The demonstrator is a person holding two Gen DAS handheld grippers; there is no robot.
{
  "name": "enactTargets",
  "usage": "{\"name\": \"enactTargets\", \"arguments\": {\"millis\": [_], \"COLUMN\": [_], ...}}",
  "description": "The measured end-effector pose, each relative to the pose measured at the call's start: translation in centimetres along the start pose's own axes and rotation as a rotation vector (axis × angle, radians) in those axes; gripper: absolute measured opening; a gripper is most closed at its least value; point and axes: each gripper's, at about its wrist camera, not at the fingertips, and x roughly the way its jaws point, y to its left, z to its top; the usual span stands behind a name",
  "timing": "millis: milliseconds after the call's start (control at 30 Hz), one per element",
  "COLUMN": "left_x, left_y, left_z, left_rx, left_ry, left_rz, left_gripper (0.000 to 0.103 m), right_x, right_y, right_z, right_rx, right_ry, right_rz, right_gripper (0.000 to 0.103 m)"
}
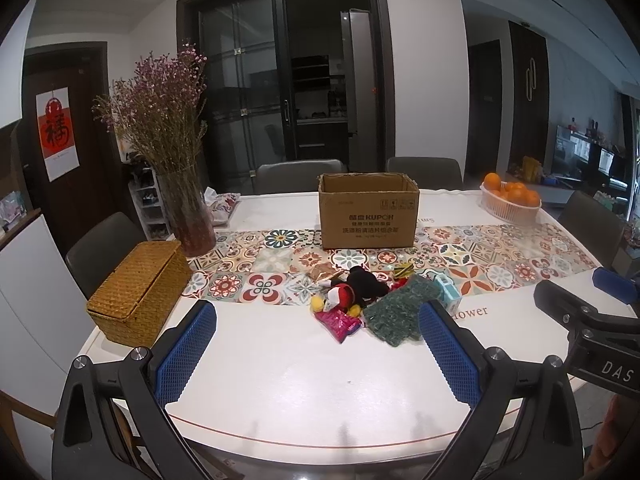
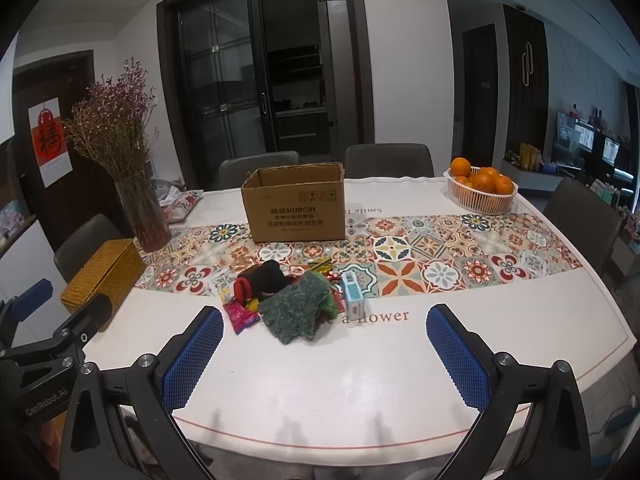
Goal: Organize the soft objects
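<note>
A small heap of soft things lies mid-table: a black and red plush toy [image 1: 356, 286] [image 2: 266, 280], a green knitted cloth [image 1: 394, 314] [image 2: 296, 308], a pink foil packet [image 1: 340, 324] [image 2: 240, 316] and a light blue tissue pack [image 1: 448, 294] [image 2: 353, 294]. Behind the heap stands an open cardboard box [image 1: 368, 210] [image 2: 294, 206]. My left gripper [image 1: 316, 318] hovers open over the near table edge, short of the heap, nothing between its blue pads. My right gripper [image 2: 324, 320] is open too, just right of the left one, empty.
A woven lidded basket [image 1: 138, 294] [image 2: 102, 276] sits at the left edge. A glass vase of dried flowers [image 1: 188, 216] [image 2: 142, 212] stands behind it. A white basket of oranges [image 1: 510, 200] [image 2: 480, 190] is far right. Chairs ring the white table [image 1: 304, 384].
</note>
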Motion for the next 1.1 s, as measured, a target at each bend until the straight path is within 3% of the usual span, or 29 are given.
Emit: {"name": "enactTargets", "arguments": {"millis": [1100], "left_x": [0.21], "left_y": [-0.47], "left_z": [0.36], "left_rx": [0.009], "left_ry": [0.002], "left_rz": [-0.015], "left_gripper": [0.103], "right_x": [0.30], "right_y": [-0.04], "right_z": [0.28], "right_rx": [0.009], "right_ry": [0.007], "right_rz": [-0.003], "right_gripper": [0.103]}}
